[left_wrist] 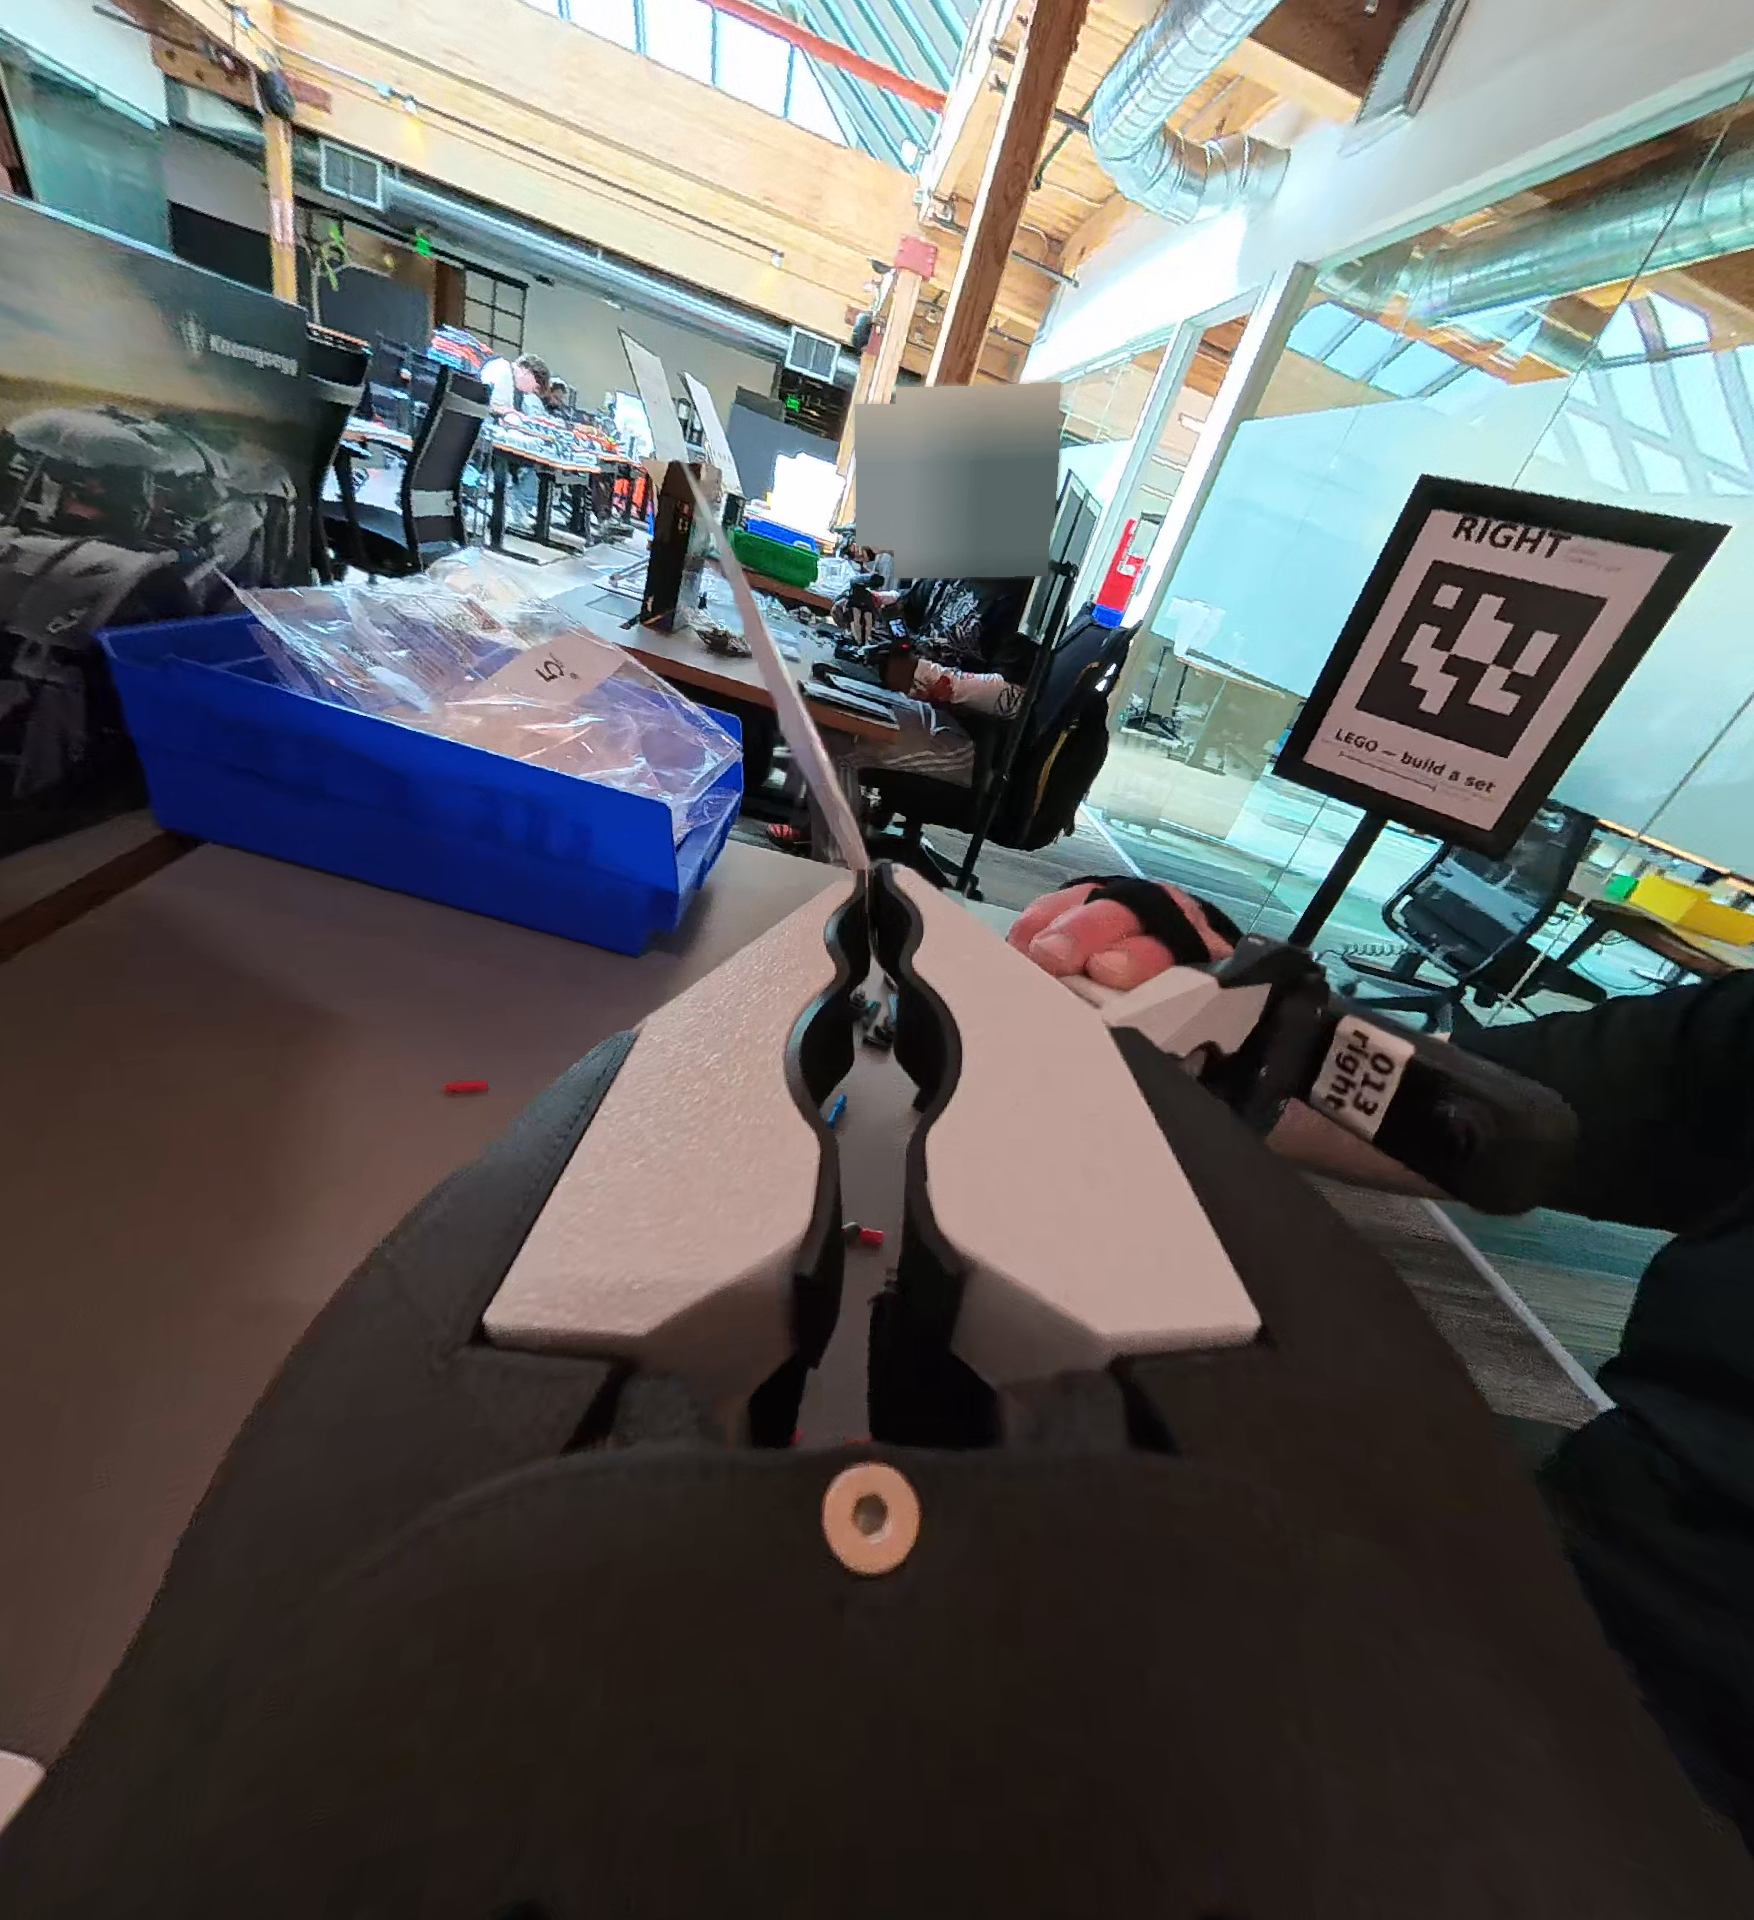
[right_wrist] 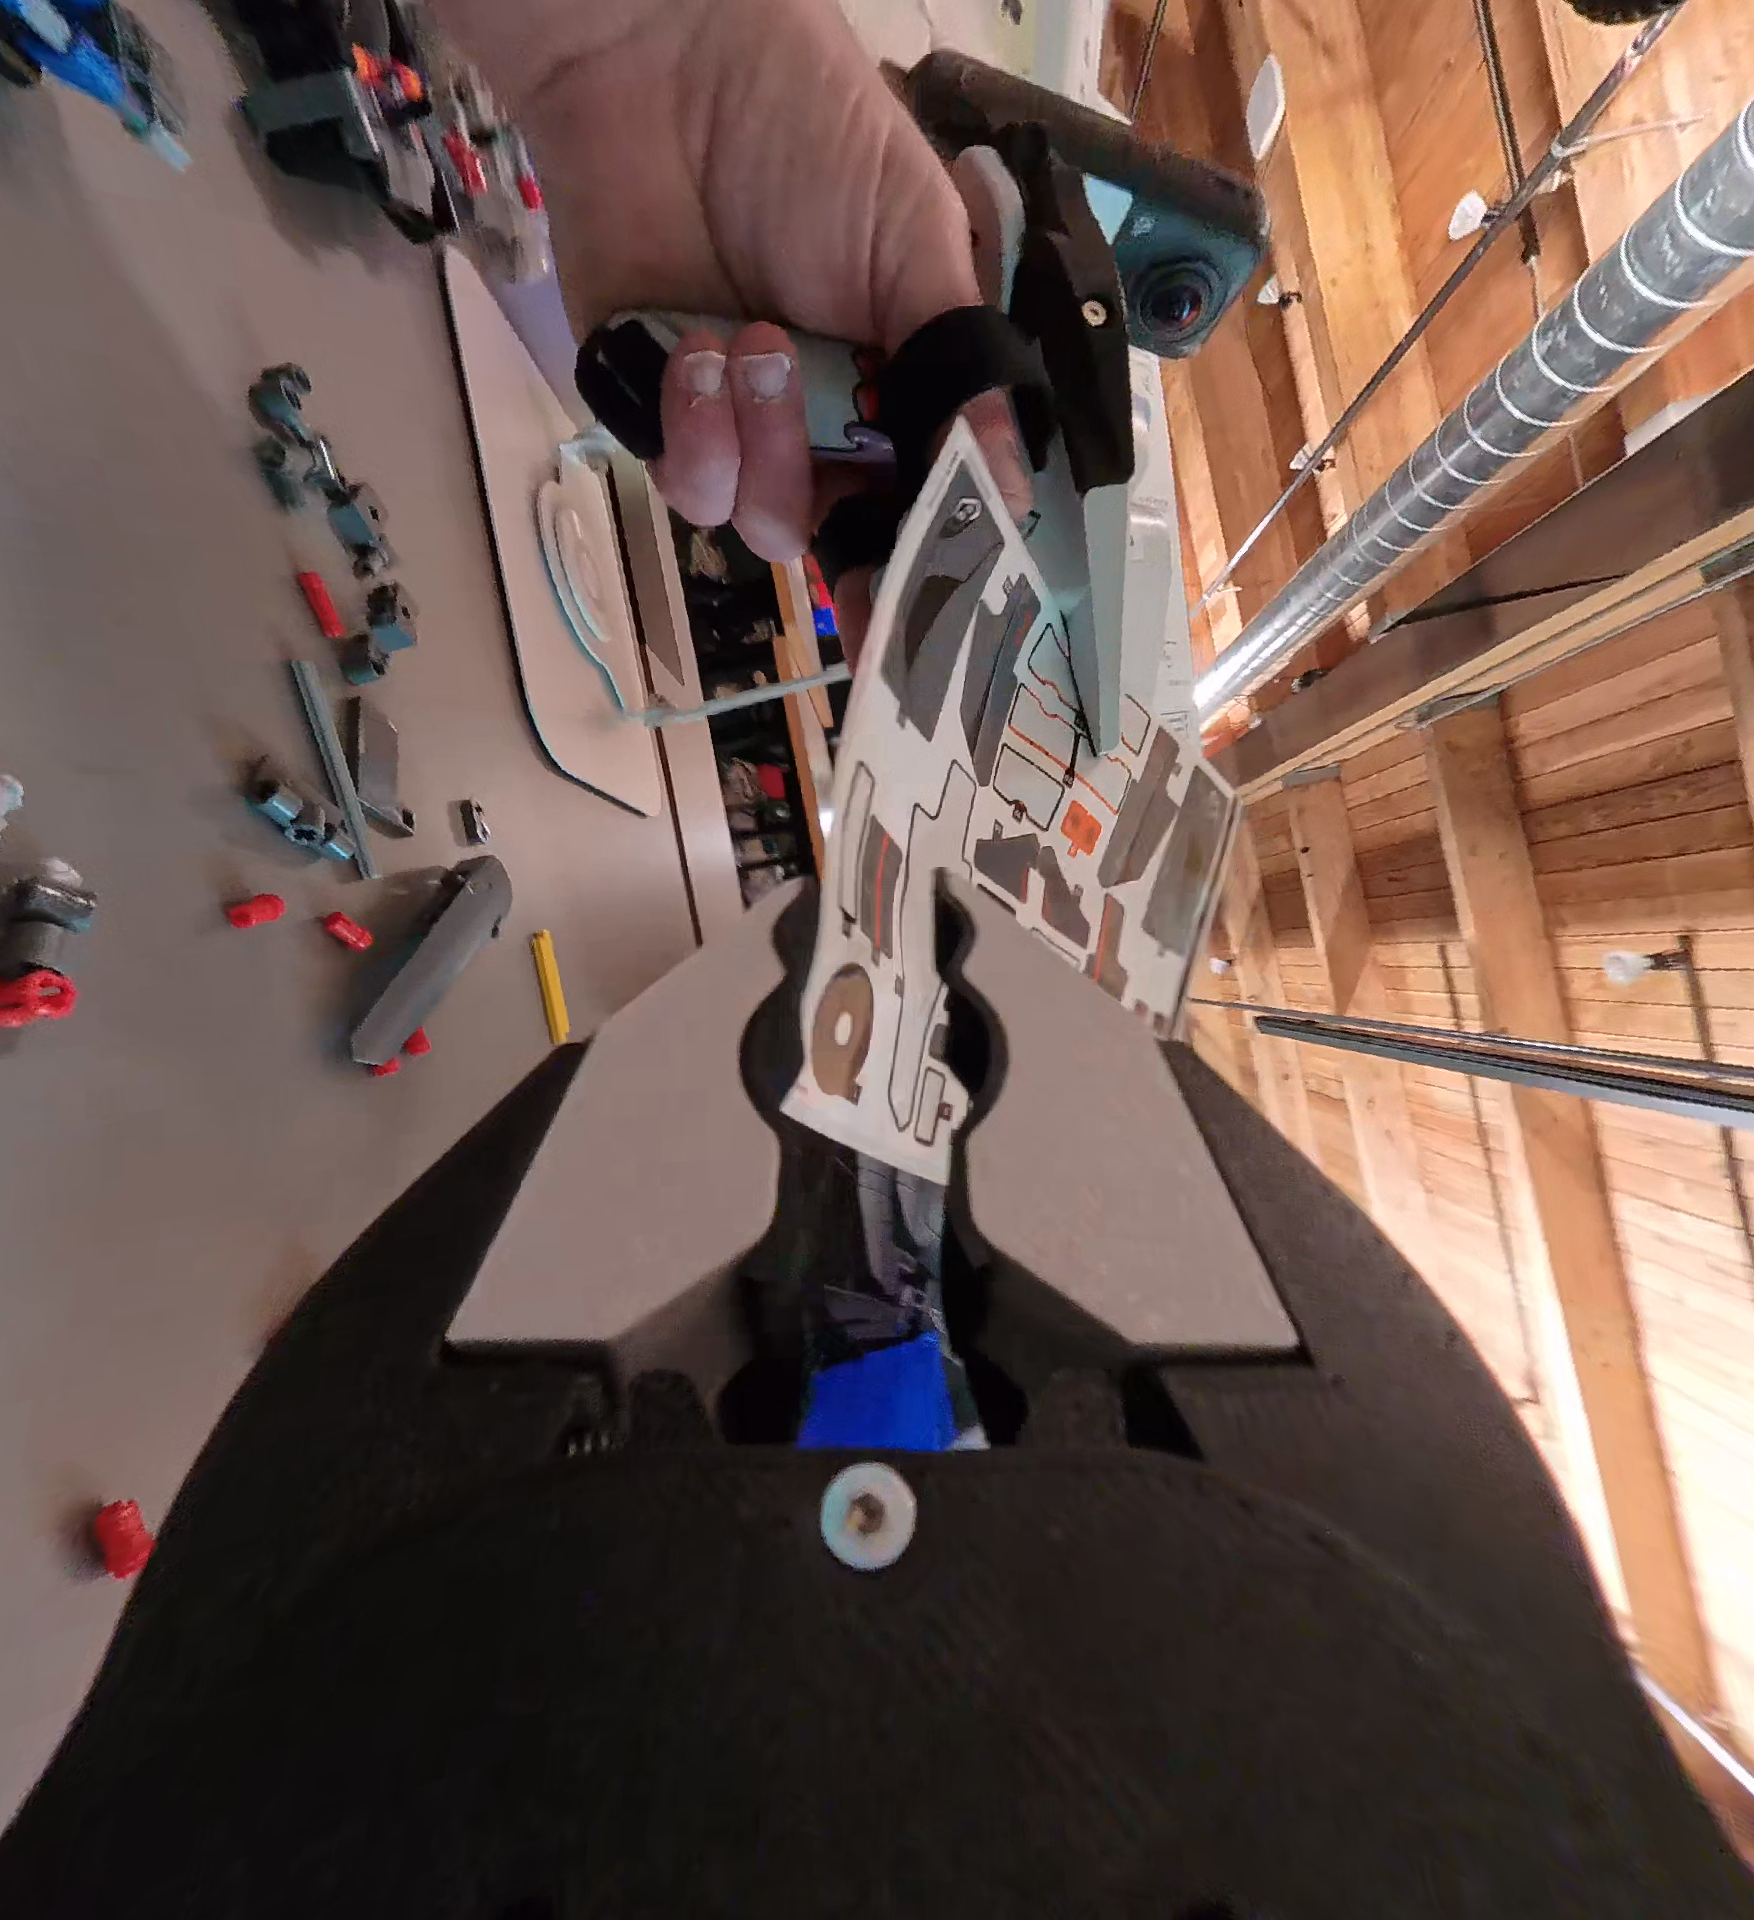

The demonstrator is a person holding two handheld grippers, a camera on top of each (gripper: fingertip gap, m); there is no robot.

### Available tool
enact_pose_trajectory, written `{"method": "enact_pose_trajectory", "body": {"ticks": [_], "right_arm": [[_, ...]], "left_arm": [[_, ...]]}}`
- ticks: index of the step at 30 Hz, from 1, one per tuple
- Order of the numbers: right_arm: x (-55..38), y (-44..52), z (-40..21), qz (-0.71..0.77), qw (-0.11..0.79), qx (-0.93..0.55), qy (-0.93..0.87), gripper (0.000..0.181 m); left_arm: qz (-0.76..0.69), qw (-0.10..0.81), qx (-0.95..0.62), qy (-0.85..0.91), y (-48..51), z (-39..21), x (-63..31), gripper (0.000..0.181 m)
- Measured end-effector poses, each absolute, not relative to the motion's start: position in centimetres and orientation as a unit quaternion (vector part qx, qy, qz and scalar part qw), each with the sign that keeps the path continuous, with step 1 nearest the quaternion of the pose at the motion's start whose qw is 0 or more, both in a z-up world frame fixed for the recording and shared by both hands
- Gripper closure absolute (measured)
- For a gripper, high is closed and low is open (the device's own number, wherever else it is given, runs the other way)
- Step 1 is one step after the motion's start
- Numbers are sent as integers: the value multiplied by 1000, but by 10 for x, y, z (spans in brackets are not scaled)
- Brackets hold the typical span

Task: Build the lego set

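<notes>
A white sticker sheet (right_wrist: pixel 966 831) with grey, tan and orange stickers hangs in the air above the table. My left gripper (left_wrist: pixel 868 883) is shut on the sheet (left_wrist: pixel 779 675), which shows edge-on as a thin strip rising from its tips. In the right wrist view the left gripper (right_wrist: pixel 1091 727) pinches the sheet's far part. My right gripper (right_wrist: pixel 868 904) is open. The sheet's near corner stands between its fingers, with a dark gap between the paper and the right pad (right_wrist: pixel 961 987). The hand holding the right gripper (left_wrist: pixel 1091 935) shows at the right of the left wrist view.
Loose Lego parts lie on the grey table (right_wrist: pixel 177 1195): a long grey piece (right_wrist: pixel 426 956), a yellow axle (right_wrist: pixel 549 987), red pins (right_wrist: pixel 255 909) and a red gear (right_wrist: pixel 26 997). A blue bin (left_wrist: pixel 385 790) with clear bags stands at the far left. A sign on a stand (left_wrist: pixel 1475 665) is at the right. One gripper's finger ends stand about 10 centimetres off the other's.
</notes>
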State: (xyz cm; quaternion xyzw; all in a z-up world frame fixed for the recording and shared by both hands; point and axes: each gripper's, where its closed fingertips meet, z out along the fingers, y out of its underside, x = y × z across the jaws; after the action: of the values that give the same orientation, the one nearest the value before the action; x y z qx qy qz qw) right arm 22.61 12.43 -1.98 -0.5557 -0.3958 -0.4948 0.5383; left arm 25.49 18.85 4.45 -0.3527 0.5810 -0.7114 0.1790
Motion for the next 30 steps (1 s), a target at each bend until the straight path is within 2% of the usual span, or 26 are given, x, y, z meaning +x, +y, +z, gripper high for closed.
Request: {"method": "enact_pose_trajectory", "body": {"ticks": [3,7,14,16,24,28,30], "right_arm": [[230,117,-6,-420,600,-580,-357,150],[248,103,16,-311,678,-598,-293,150],[283,93,25,-133,740,-629,-200,141],[289,92,26,-60,753,-632,-173,131],[306,85,33,198,760,-613,-82,116],[304,90,26,219,749,-620,-76,111],[294,92,24,224,744,-622,-93,115]], "left_arm": [[-712,196,-343,581,190,49,253,181],[-720,214,-331,571,193,58,250,181],[-735,237,-304,557,192,74,243,181],[-735,238,-299,560,188,75,242,181],[-748,242,-287,547,183,84,238,181],[-753,234,-284,546,176,87,237,181],[-753,230,-281,548,170,87,236,181]]}}
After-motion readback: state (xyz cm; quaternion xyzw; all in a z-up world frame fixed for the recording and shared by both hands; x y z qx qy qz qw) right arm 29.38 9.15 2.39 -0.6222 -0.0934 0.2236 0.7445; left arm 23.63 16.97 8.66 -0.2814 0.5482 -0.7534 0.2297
